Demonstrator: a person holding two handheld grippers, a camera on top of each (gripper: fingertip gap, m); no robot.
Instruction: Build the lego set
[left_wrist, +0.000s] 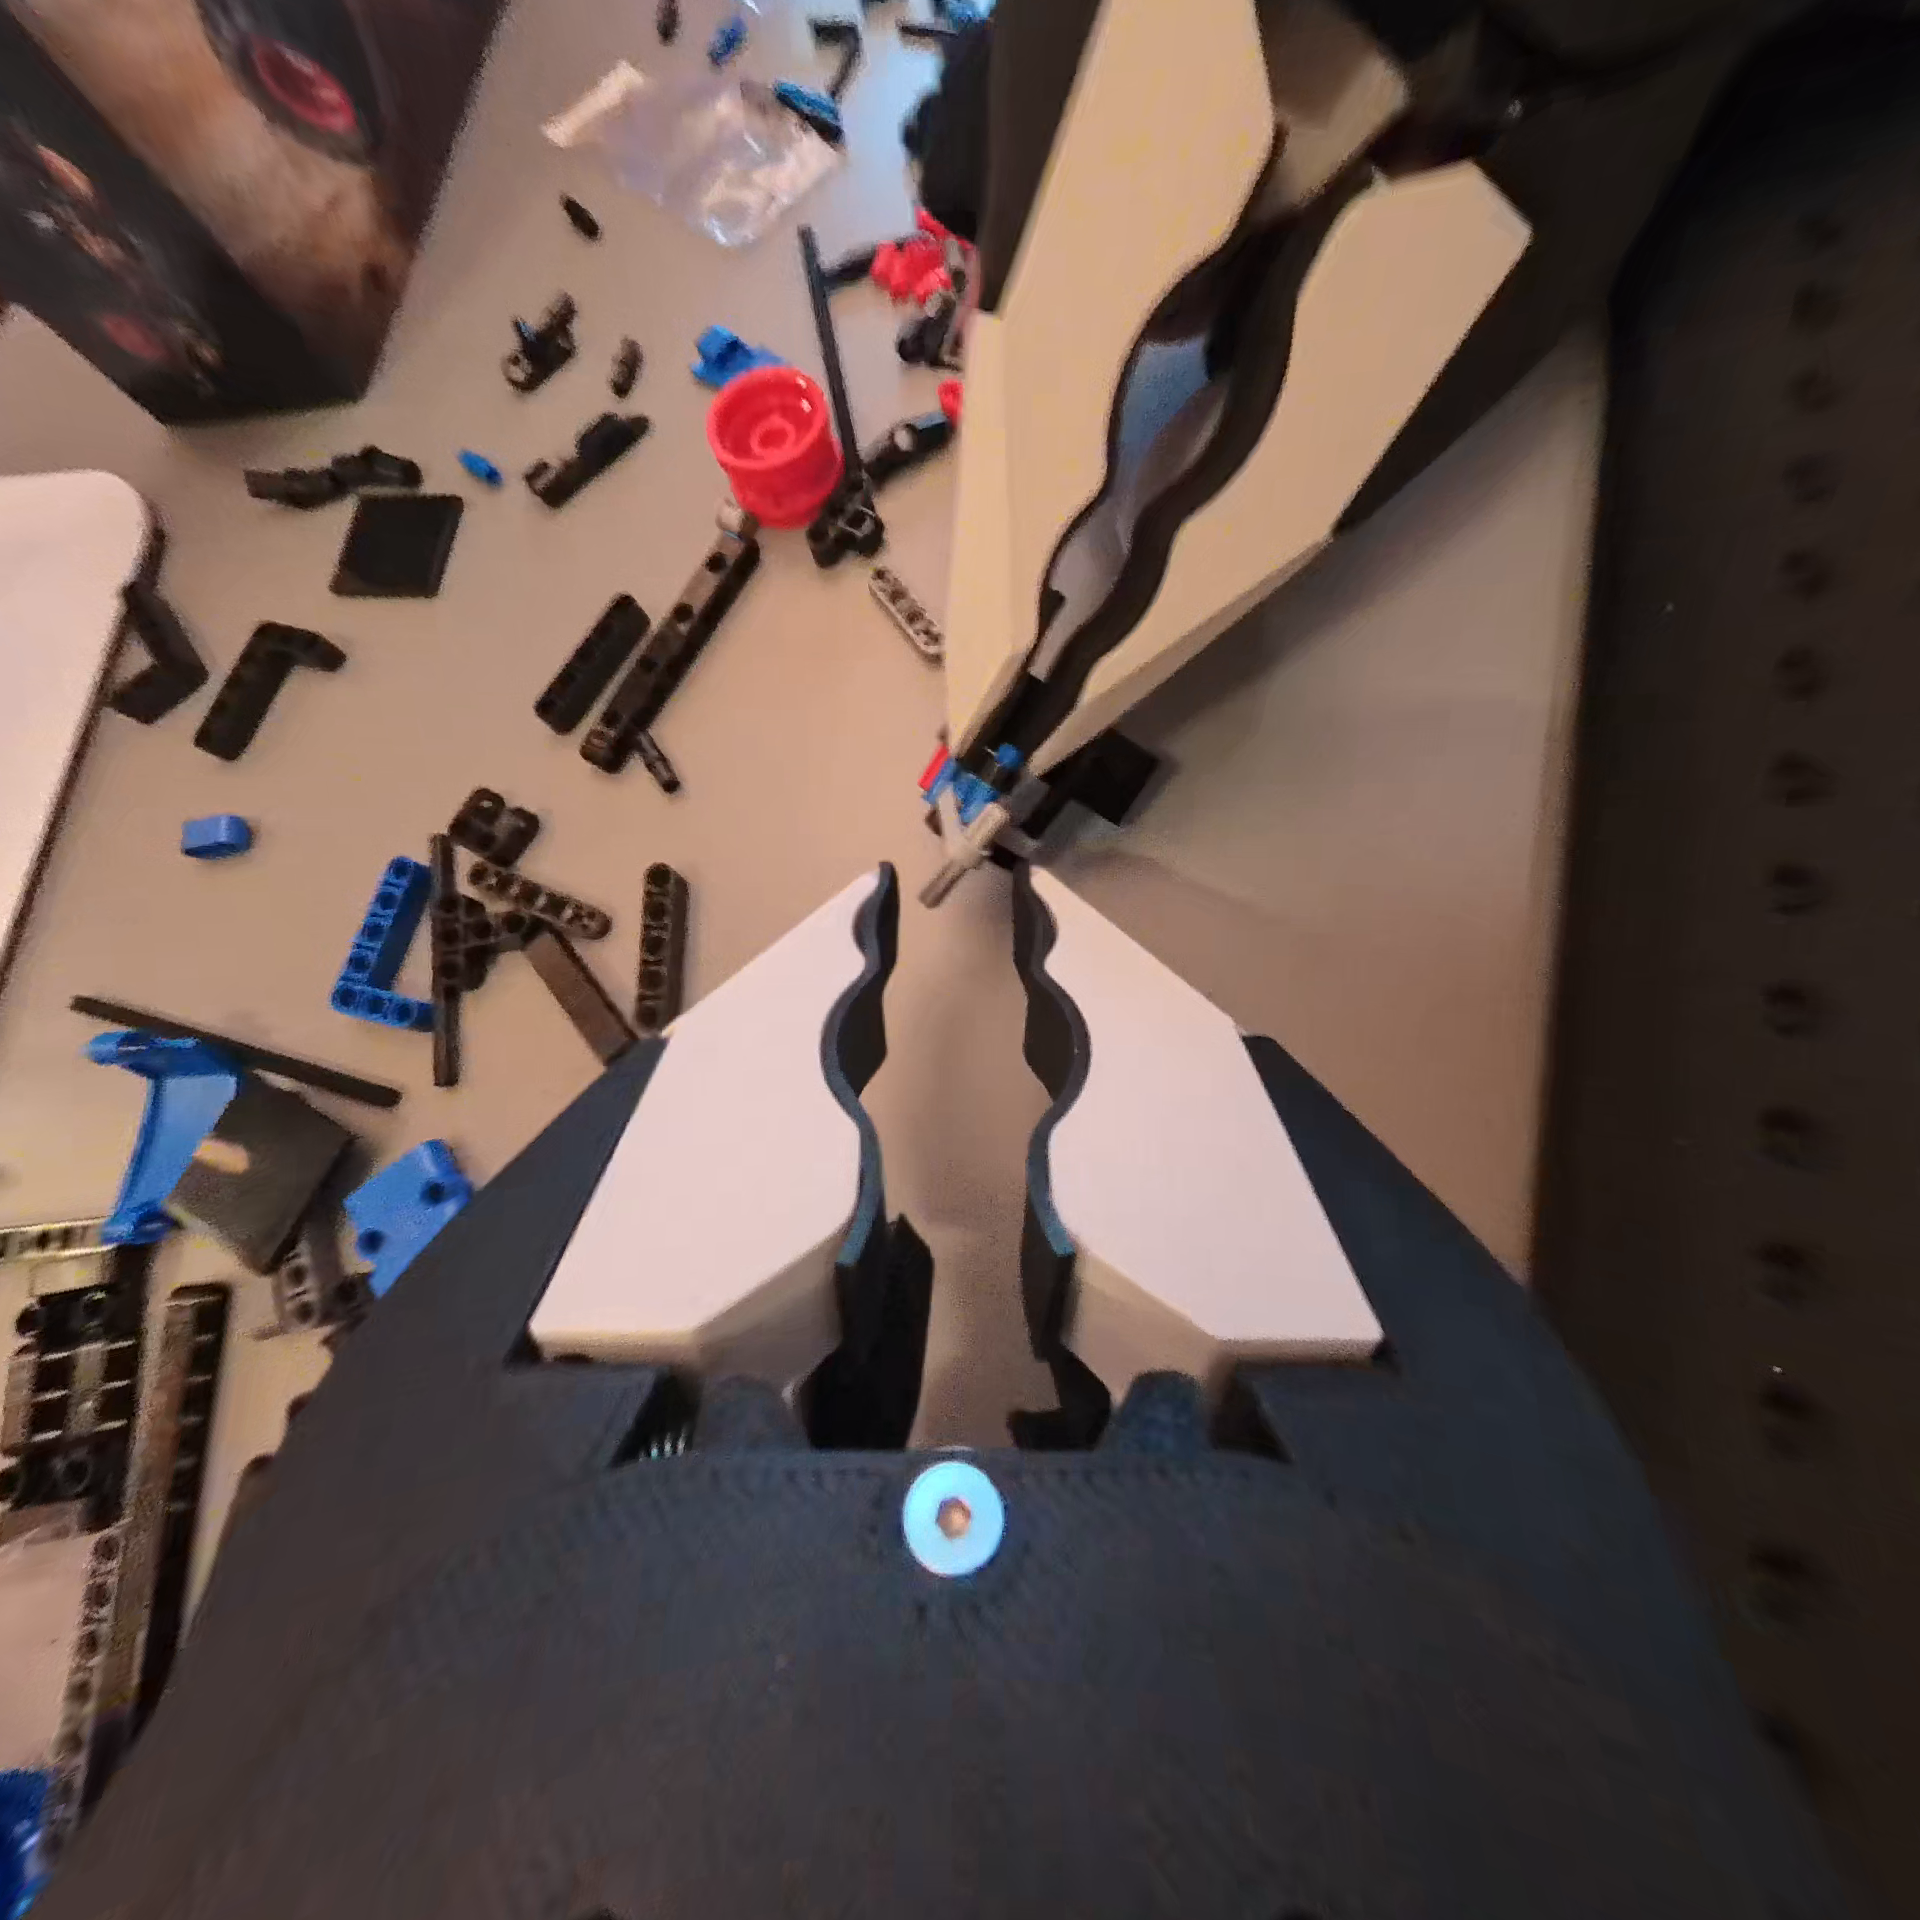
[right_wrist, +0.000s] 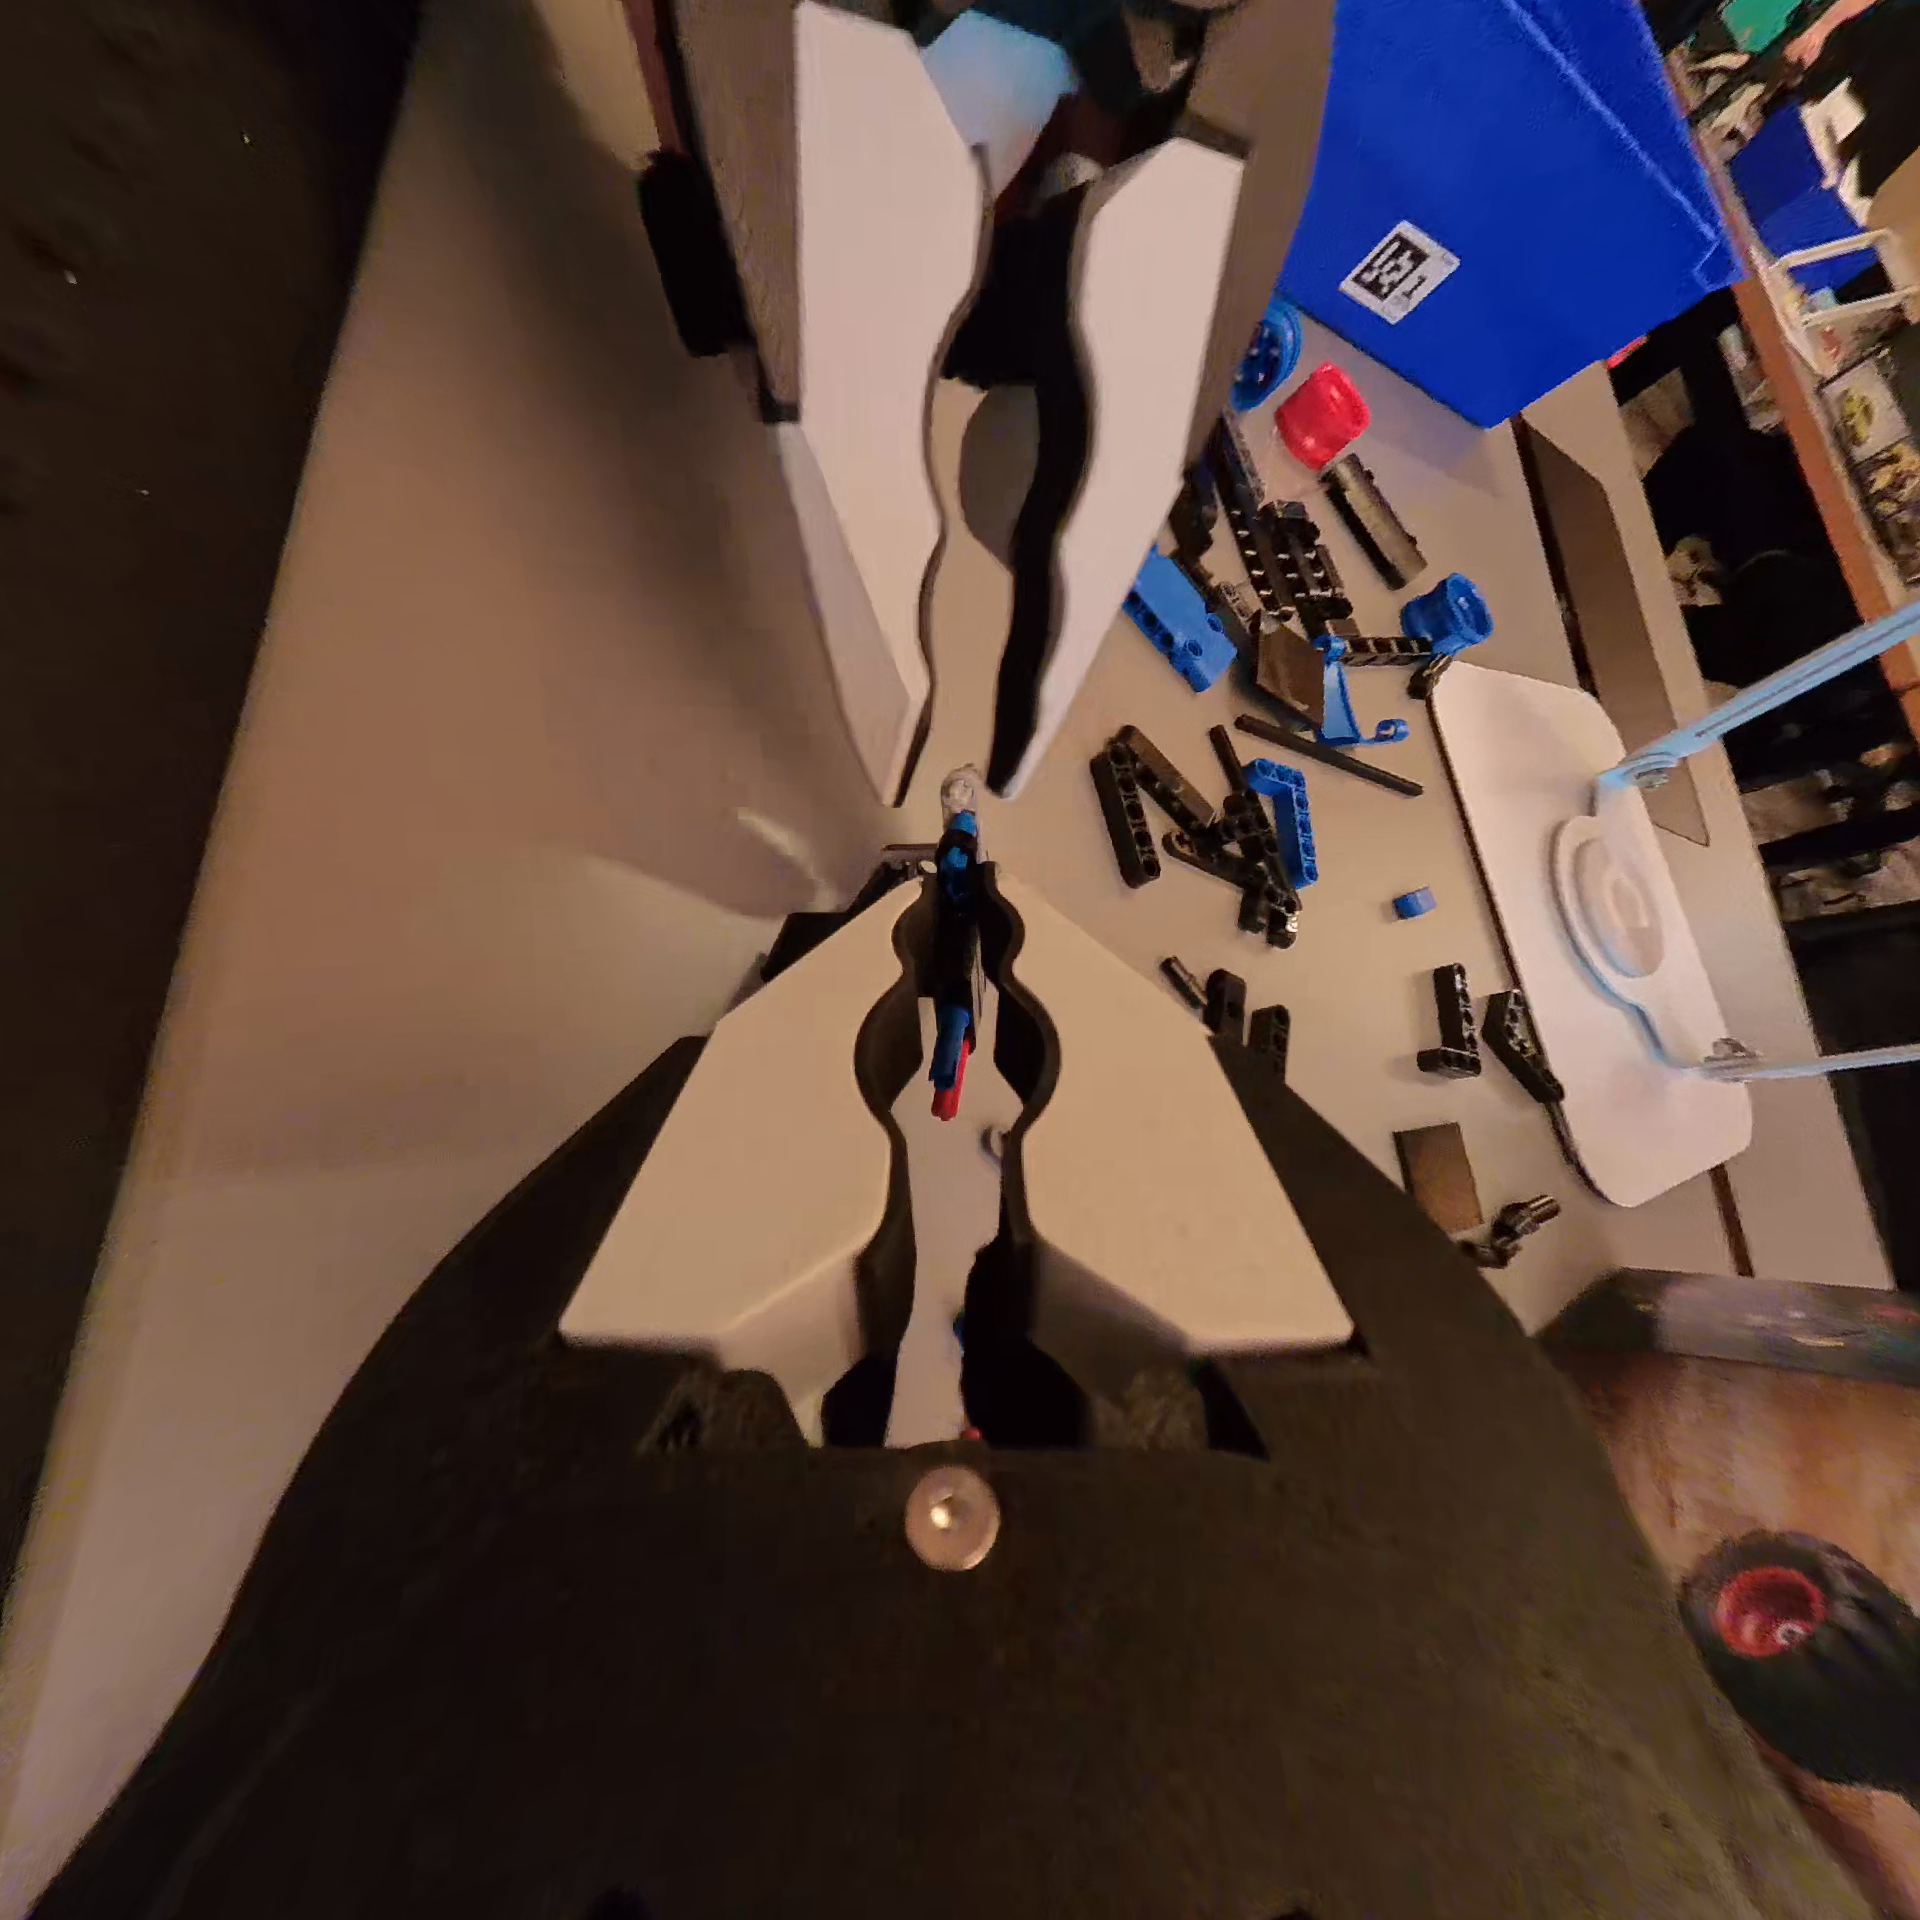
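My right gripper (right_wrist: 956, 883) is shut on a small black, blue and red lego assembly (right_wrist: 954, 935) with a grey pin (right_wrist: 958, 795) sticking out in front. It holds this above the pale table (right_wrist: 520, 831). In the left wrist view the right gripper (left_wrist: 997, 774) comes in from the top with the assembly (left_wrist: 977, 795). My left gripper (left_wrist: 956, 883) is open, tip to tip with the right one. The pin's end (left_wrist: 948, 876) lies just at the gap between its fingertips, not clamped. The left gripper (right_wrist: 954, 790) also shows in the right wrist view.
Loose black and blue beams (left_wrist: 488, 935) and a red wheel hub (left_wrist: 774, 442) lie scattered on the table. The dark lego box (left_wrist: 187, 208), a plastic bag (left_wrist: 717, 145), a blue bin (right_wrist: 1507, 187) and a white board (right_wrist: 1579, 935) stand around. The dark table edge (left_wrist: 1714, 935) runs beside the grippers. Less than 4 cm separates the two grippers' tips. My right tips are roughly 11 cm from the red wheel hub (left_wrist: 774, 442).
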